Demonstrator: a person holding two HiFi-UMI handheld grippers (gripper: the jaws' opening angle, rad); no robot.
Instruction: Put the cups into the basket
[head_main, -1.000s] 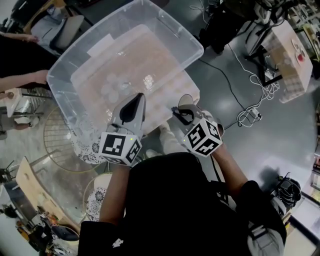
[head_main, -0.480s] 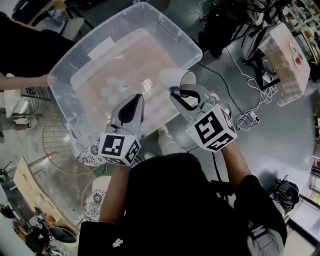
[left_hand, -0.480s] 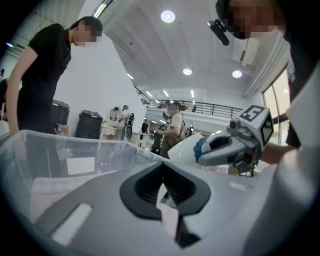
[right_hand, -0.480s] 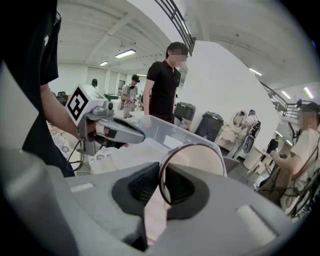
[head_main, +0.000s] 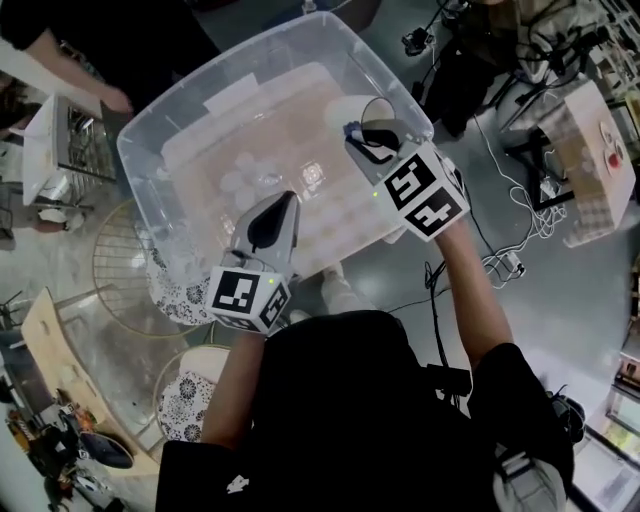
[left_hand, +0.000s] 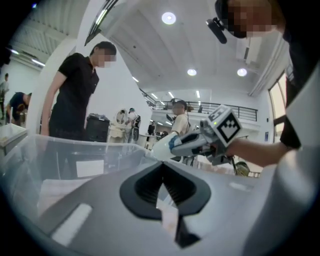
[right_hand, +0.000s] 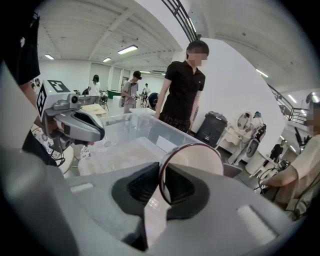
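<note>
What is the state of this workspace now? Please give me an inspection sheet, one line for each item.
Surface: pale table, mostly covered by the clear bin.
Job's things: cup, white, held by its rim near the bin's right corner; clear pieces inside the bin, kind unclear.
Clutter: patterned round thing beside the table.
Grippers: right hand-held gripper shut on the cup; left hand-held gripper shut, empty, at the bin's near side.
Cables: cables lie loose on the floor, right of the table.
Surroundings: person at the bin's far side; wire rack at left.
</note>
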